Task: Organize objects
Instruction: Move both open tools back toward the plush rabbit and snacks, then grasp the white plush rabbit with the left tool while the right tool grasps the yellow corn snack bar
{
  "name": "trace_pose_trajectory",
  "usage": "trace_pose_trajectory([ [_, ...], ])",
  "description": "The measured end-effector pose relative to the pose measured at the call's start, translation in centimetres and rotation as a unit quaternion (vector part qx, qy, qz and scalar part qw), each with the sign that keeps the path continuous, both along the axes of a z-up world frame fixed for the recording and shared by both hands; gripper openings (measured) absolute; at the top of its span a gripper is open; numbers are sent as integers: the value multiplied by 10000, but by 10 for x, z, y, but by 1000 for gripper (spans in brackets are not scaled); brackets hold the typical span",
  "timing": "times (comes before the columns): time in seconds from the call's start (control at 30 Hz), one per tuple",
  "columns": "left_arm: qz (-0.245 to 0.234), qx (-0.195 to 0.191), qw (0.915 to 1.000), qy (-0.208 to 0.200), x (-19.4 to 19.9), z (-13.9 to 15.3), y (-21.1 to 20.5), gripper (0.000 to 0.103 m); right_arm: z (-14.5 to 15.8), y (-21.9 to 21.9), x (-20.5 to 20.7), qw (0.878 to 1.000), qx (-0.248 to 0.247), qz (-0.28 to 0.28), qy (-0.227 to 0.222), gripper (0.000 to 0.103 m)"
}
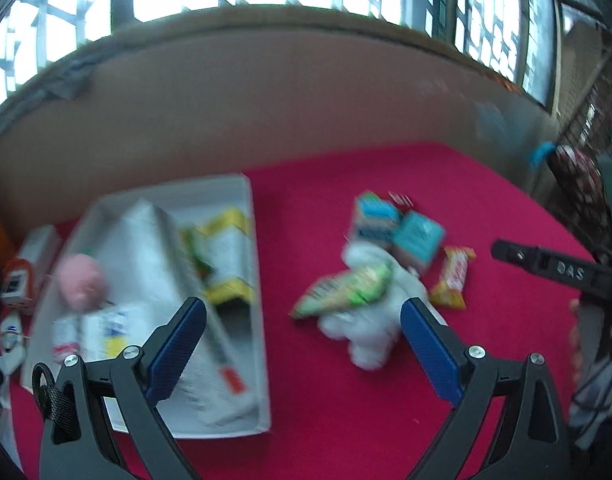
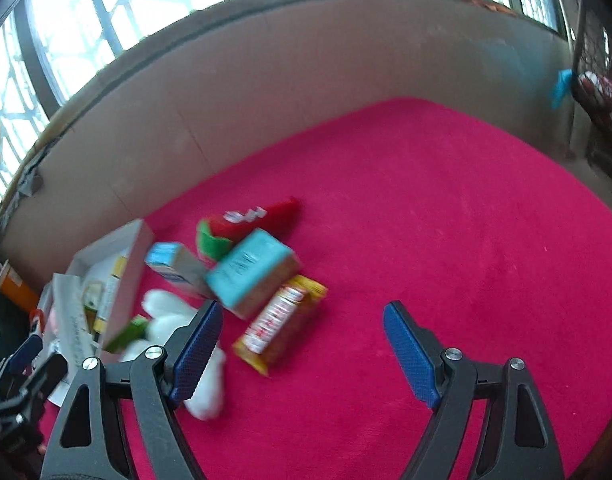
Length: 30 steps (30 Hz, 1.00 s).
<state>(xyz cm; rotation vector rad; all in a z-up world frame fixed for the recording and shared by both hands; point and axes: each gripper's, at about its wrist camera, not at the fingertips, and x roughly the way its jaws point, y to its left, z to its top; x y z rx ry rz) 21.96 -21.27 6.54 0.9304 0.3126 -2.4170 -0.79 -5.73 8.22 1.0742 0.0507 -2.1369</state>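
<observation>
Two grippers, both with jaws spread wide and nothing between them, so nobody has picked anything up yet! The left gripper [image 1: 304,334] hangs above the red cloth [image 1: 385,420] just in front of the white plush toy [image 1: 369,320], its left finger over the edge of the white tray [image 1: 262,320]. The right gripper [image 2: 302,344] points at bare cloth, with the yellow snack bar [image 2: 280,326] lying just off its left finger. Out from there sits the loose pile: a green snack packet [image 1: 345,290] resting across the plush, a teal box [image 1: 417,238] leaning on a blue-and-white carton [image 1: 373,218], and a red-and-green pouch [image 2: 242,226] behind them. The tray already holds a pink ball [image 1: 82,278], a yellow-edged box [image 1: 230,256] and crumpled white paper. Everything is blurred, so labels are unreadable. This looks like the approach step, choosing a first item. Next move, I'd judge: settle one gripper over a single piece, the snack bar or packet being handiest, and close squarely before carrying it to the tray.
</observation>
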Motion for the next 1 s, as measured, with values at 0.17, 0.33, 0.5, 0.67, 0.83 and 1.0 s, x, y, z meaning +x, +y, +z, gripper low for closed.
trace_pose_trajectory([
  [0.17, -283, 759, 9964, -231, -20, -30, 7, 98, -20, -5, -4, 9995, 175, 163, -196, 86],
  [0.33, -205, 684, 9964, -448, -37, -44, 6, 98, -25, -32, -4, 9990, 251, 316, -209, 86],
  [0.5, -207, 556, 9967, -555, -58, -49, -3, 98, -27, -59, -6, 9984, 421, 338, -155, 86],
  [0.67, -280, 597, 9961, -581, -75, -54, -12, 98, -40, -74, -11, 9958, 818, 395, -72, 86],
  [0.83, -464, 537, 9956, -619, -84, -57, -8, 98, -40, -73, -3, 9930, 983, 594, 282, 70],
  [1.0, -618, 717, 9943, -491, -77, -55, -1, 86, -39, -47, -10, 9932, 902, 700, 210, 45],
])
